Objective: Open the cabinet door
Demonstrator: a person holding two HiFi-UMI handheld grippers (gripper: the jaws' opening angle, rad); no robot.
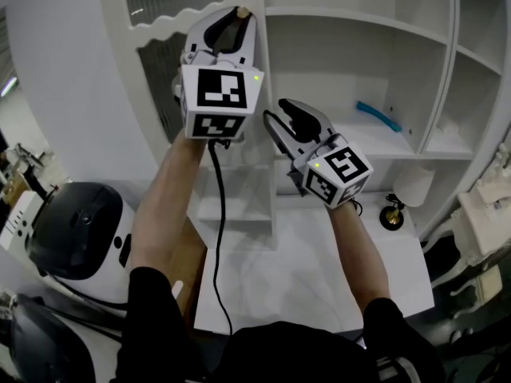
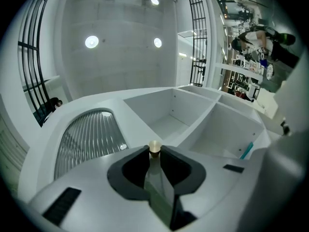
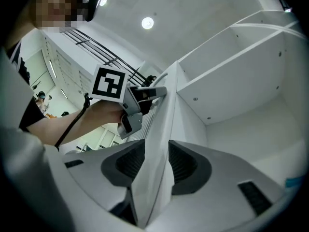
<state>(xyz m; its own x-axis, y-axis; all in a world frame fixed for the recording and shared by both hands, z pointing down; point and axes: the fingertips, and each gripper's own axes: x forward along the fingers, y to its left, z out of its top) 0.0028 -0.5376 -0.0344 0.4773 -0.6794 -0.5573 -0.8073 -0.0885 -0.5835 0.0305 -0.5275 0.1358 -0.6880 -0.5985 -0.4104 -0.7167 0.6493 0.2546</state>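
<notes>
Swinging step looks nearly done: white cabinet (image 1: 359,14) ahead, its door (image 1: 128,94) with the ribbed pane standing out to the left, well off the shelves. Left gripper (image 1: 231,22) is clamped on the small brass knob (image 2: 154,147) at the door's free edge. Right gripper (image 1: 281,114) sits lower, jaws apart astride that same edge, not clearly pressing. To finish well, pull by the knob along the hinge arc and keep the clamp square so the knob can't slip. The right one should only guide.
</notes>
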